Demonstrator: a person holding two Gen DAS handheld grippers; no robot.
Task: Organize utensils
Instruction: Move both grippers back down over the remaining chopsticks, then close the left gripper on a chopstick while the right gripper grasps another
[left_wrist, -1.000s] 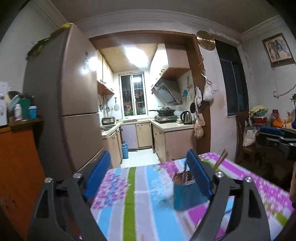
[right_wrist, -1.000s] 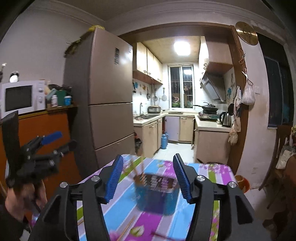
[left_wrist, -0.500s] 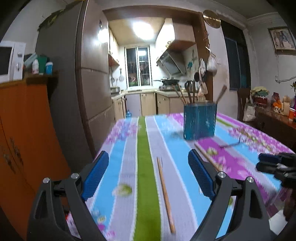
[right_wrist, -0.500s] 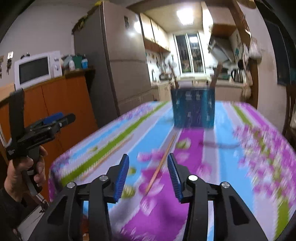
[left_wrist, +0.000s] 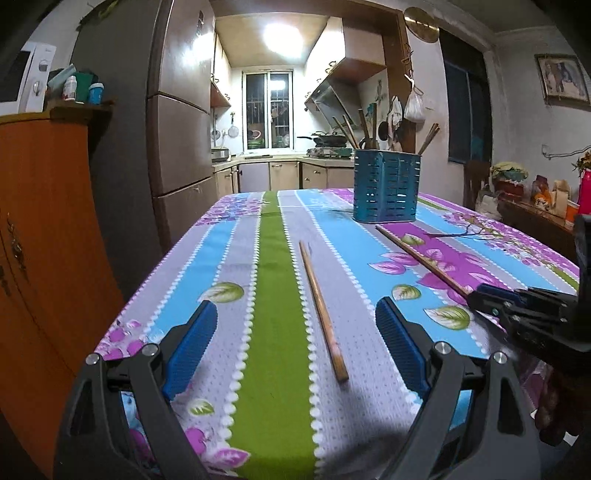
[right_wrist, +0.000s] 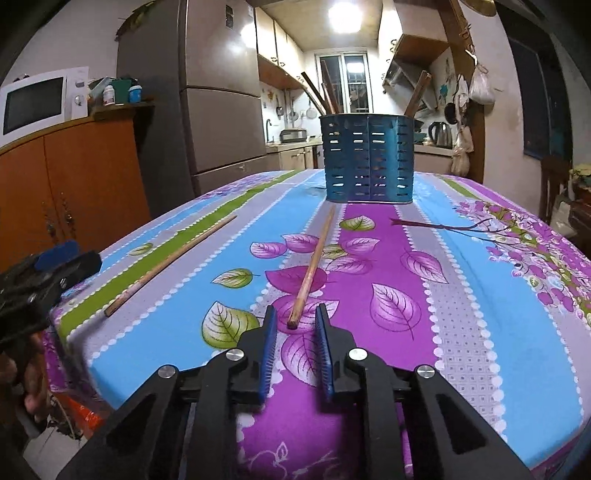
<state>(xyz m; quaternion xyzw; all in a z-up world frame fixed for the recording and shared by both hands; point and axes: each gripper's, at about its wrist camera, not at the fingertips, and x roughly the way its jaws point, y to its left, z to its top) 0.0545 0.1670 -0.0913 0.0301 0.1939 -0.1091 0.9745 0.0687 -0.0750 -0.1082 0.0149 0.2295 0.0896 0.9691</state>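
The left gripper (left_wrist: 295, 325) points forward and slightly down over the near edge of the table (left_wrist: 280, 406), its blue-padded jaws spread wide with nothing pressed between them. The right gripper (right_wrist: 295, 325) is also tilted slightly down at the table's near edge; its jaws are closing, narrowly apart, the pads touching nothing. In the right wrist view a hand (right_wrist: 26, 373) grips the left gripper's handle off the table's left corner.
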